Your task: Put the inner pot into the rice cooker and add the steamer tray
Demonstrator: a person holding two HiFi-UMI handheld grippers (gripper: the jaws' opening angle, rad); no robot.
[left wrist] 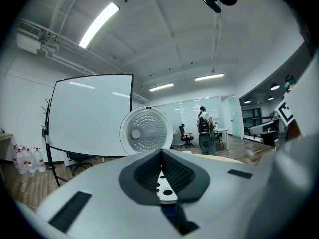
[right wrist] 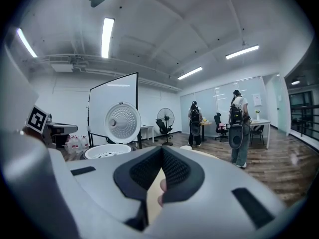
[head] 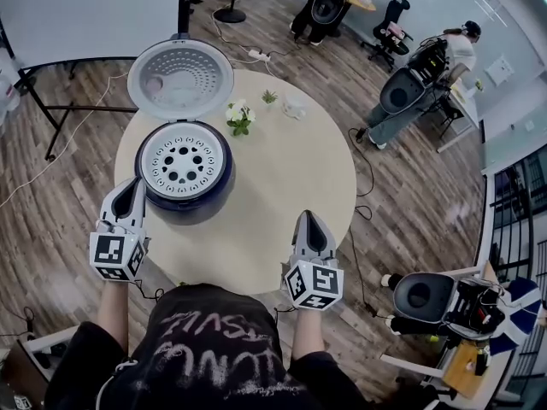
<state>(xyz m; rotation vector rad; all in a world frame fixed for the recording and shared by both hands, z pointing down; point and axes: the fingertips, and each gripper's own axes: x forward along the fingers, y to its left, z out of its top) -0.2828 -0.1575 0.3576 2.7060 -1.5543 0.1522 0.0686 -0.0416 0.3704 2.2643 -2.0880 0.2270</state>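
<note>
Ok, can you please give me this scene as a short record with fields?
table: round, light
rice cooker: on table's left side, lid open
steamer tray: white, seated in rice cooker
inner pot: hidden, cannot tell
left claw: shut, empty, beside rice cooker
right claw: shut, empty, at table's near edge
other: small flower plant near lid

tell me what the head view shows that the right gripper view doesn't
Only the head view: the full outline of the round beige table, the small white-flowered green plant on it, and the person's black printed shirt. Only the right gripper view: a black standing fan and long ceiling light strips. Both: the dark blue rice cooker with its round lid open, and the white perforated steamer tray sitting in it.
</note>
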